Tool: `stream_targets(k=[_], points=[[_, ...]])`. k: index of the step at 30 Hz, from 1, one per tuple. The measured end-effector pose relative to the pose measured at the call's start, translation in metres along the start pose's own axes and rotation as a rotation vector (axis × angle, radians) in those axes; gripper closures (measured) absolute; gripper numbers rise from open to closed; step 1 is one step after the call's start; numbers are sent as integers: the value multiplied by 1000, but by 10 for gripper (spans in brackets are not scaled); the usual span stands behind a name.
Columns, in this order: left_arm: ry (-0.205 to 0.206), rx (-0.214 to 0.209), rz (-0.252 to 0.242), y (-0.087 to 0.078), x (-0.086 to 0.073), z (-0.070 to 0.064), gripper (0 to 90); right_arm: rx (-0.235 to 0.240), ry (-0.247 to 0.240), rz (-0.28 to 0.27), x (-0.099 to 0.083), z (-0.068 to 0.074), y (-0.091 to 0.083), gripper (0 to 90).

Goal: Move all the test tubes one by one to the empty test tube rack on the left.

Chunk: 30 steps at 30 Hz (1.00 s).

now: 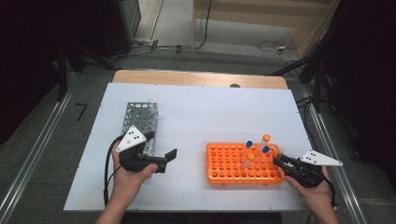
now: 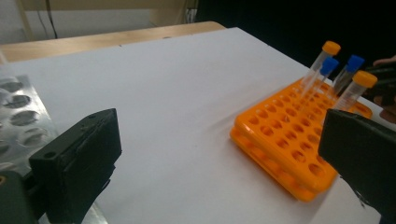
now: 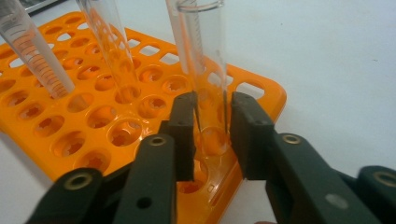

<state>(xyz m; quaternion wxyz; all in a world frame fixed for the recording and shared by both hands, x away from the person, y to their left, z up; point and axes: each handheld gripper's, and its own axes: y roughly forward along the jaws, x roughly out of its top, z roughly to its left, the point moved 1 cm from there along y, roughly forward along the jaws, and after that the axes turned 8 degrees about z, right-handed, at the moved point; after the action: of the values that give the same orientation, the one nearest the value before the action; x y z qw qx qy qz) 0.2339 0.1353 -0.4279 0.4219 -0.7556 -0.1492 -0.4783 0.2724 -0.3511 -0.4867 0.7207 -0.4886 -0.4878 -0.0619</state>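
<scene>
The clear tube (image 3: 201, 70) stands upright in a hole at the near right corner of the orange rack (image 3: 116, 126), and the right claw (image 3: 212, 126) is clenched on its lower part, one black jaw pressed against each side of the glass just above the rack's top. This tube is open at the top with no cap on it. In the high view the right claw (image 1: 279, 161) reaches in from the right edge of the rack (image 1: 224, 163), held by the person's right hand (image 1: 313, 186).

Four capped tubes lean in the rack's far right holes: two with blue caps (image 1: 249, 143) and two with orange caps (image 1: 266, 137). The left gripper view shows them from the side, an orange-capped tube (image 2: 359, 84) nearest.

The left claw (image 1: 161, 149) is released, its jaws standing wide apart above the bare white surface (image 1: 201, 112), between the metal rack (image 1: 140, 119) and the orange one, holding nothing. The left hand (image 1: 128, 175) grips it near the surface's front edge. The metal rack lies on the left part of the surface, well apart from the orange rack.
</scene>
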Motion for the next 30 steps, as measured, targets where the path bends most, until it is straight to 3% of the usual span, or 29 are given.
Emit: stream_targets(k=[10,19,24,30], points=[[10,-29,3,2,-3,-7,0,-17,7,2,1,0,0,737],[18,-37,18,6,-5,-8,0,-30,5,-50,11,4,-18,739],[21,-44,17,6,-5,-9,0,5,2,-70,16,9,-25,739],[24,-52,15,6,-5,-11,0,63,-36,-55,19,25,-22,739]])
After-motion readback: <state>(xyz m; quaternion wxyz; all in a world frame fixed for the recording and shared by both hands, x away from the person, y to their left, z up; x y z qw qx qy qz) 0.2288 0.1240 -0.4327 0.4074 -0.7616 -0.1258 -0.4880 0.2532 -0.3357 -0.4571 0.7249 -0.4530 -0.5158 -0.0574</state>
